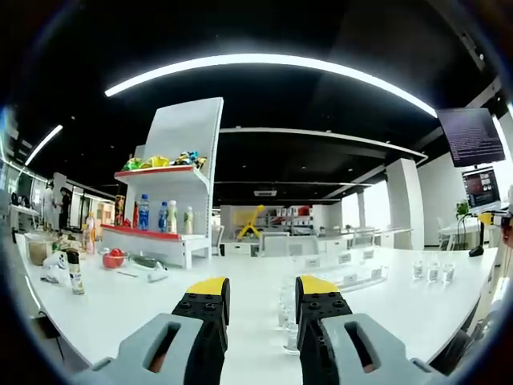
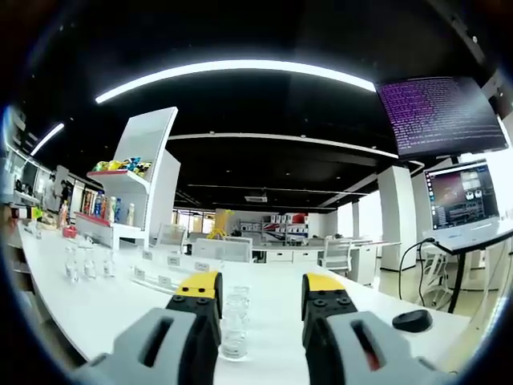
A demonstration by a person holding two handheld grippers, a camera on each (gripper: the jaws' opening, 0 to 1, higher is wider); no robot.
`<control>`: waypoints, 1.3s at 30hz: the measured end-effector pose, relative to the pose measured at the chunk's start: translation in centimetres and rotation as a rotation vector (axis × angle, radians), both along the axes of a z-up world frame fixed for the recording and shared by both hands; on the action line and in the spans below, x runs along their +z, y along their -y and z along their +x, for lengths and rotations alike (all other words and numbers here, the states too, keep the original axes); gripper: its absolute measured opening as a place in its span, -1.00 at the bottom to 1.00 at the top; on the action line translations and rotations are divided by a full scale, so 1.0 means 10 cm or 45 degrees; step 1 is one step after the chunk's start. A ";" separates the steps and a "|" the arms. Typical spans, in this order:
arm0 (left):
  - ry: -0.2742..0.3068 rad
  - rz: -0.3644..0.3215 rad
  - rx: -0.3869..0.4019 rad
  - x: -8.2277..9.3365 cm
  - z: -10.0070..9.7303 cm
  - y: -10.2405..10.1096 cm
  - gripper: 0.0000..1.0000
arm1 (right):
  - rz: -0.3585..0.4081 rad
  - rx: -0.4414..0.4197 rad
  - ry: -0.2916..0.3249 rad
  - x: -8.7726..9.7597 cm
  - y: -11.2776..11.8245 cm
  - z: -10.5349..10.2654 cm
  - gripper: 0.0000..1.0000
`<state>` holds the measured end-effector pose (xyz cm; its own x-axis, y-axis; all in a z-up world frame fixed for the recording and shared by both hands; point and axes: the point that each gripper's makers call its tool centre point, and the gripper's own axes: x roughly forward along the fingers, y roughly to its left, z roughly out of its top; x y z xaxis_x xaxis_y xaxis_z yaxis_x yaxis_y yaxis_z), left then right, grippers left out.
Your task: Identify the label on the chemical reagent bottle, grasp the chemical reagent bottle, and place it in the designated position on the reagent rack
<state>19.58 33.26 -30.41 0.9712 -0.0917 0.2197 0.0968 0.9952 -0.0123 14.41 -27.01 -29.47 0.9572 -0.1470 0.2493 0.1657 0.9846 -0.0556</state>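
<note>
Reagent bottles point(image 2: 234, 325) clear, apparently unlabelled, on white table point(image 2: 96, 309) | left gripper point(image 1: 258, 298) parted, empty | right gripper point(image 2: 260, 295) parted, empty

Left gripper point(image 1: 258, 298) jaws are hanging open over the white tabletop point(image 1: 160, 301), small clear bottles point(image 1: 433, 271) sitting at right.

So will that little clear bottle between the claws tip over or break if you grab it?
Probably fragile: the small clear bottle looks like glass, so squeeze gently. It stands upright and narrow on the white table, so a sideways bump might tip it. Smooth sides may slip in the right gripper.
</note>
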 end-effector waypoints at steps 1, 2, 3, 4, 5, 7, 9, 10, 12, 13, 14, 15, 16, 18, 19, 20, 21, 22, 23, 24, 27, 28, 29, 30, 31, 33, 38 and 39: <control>-0.002 0.002 -0.004 0.00 0.01 0.01 -0.34 | -0.001 0.001 0.001 0.01 -0.01 0.00 -0.21; -0.003 0.004 -0.008 -0.01 0.01 0.03 -0.34 | -0.001 0.002 0.002 0.01 -0.01 0.00 -0.21; -0.004 0.006 -0.012 -0.01 0.01 0.05 -0.34 | -0.002 0.003 0.003 0.01 -0.01 -0.01 -0.21; -0.005 0.007 -0.017 -0.01 0.01 0.06 -0.34 | -0.003 0.004 0.003 0.02 -0.01 -0.01 -0.21; -0.006 0.011 -0.023 -0.01 0.01 0.08 -0.34 | -0.004 0.005 0.002 0.02 -0.01 -0.01 -0.21; -0.011 0.036 -0.039 -0.02 0.00 0.11 -0.34 | -0.009 0.004 0.000 0.01 -0.01 -0.01 -0.21; -0.016 0.046 -0.045 -0.02 0.00 0.13 -0.34 | -0.016 0.001 0.001 0.01 0.00 -0.02 -0.21; -0.015 0.048 -0.047 -0.02 -0.01 0.13 -0.34 | -0.018 0.003 0.001 0.02 0.00 -0.02 -0.21; -0.010 0.051 -0.053 0.00 -0.01 0.15 -0.34 | -0.018 0.003 0.003 0.02 0.01 -0.02 -0.21; -0.012 0.055 -0.058 0.00 -0.01 0.16 -0.34 | -0.020 0.002 0.005 0.03 0.02 -0.03 -0.21; -0.014 0.058 -0.062 0.00 -0.01 0.17 -0.34 | -0.020 0.002 0.007 0.03 0.02 -0.03 -0.21; -0.015 0.061 -0.066 -0.01 -0.01 0.18 -0.34 | -0.019 0.003 0.009 0.04 0.03 -0.03 -0.21; -0.017 0.063 -0.067 -0.01 -0.01 0.18 -0.34 | -0.019 0.003 0.010 0.04 0.03 -0.03 -0.21; -0.024 0.070 -0.074 -0.02 0.00 0.19 -0.34 | -0.024 -0.006 0.014 0.05 0.04 -0.04 -0.22; -0.029 0.072 -0.077 -0.02 0.01 0.20 -0.34 | -0.024 -0.009 0.017 0.06 0.05 -0.05 -0.22; -0.031 0.073 -0.077 -0.02 0.01 0.20 -0.34 | -0.023 -0.009 0.022 0.08 0.06 -0.05 -0.22; -0.032 0.073 -0.078 -0.02 0.01 0.20 -0.34 | -0.024 -0.009 0.025 0.08 0.06 -0.05 -0.22; -0.032 0.073 -0.078 -0.02 0.01 0.20 -0.34 | -0.027 -0.008 0.025 0.09 0.06 -0.05 -0.22; -0.032 0.074 -0.079 -0.02 0.01 0.20 -0.34 | -0.029 -0.007 0.022 0.09 0.06 -0.05 -0.22; -0.033 0.074 -0.080 -0.02 0.02 0.20 -0.34 | -0.033 -0.004 0.017 0.08 0.06 -0.04 -0.21; -0.031 0.074 -0.082 -0.01 0.02 0.20 -0.34 | -0.041 -0.005 -0.001 0.03 0.07 -0.01 -0.21; -0.031 0.075 -0.083 -0.01 0.02 0.20 -0.34 | -0.041 -0.002 -0.006 0.02 0.07 0.00 -0.21; -0.031 0.075 -0.083 -0.02 0.02 0.20 -0.34 | -0.040 0.000 -0.010 0.01 0.07 0.01 -0.21; -0.032 0.075 -0.082 -0.02 0.02 0.20 -0.34 | -0.040 0.000 -0.013 0.00 0.07 0.01 -0.21; -0.034 0.076 -0.081 -0.02 0.03 0.20 -0.34 | -0.040 0.002 -0.019 -0.01 0.07 0.02 -0.21; -0.039 0.077 -0.081 -0.03 0.03 0.19 -0.34 | -0.042 0.007 -0.023 -0.01 0.06 0.02 -0.21; -0.065 0.089 -0.097 -0.09 0.04 0.20 -0.35 | -0.045 0.011 -0.024 0.00 0.05 0.01 -0.21; -0.070 0.092 -0.102 -0.10 0.04 0.21 -0.35 | -0.046 0.011 -0.025 -0.01 0.05 0.01 -0.21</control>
<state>19.96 31.17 -31.39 0.9706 -0.1829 0.1566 0.1769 0.9829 0.0519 14.46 -27.48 -29.52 0.9631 -0.1302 0.2354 0.1559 0.9833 -0.0941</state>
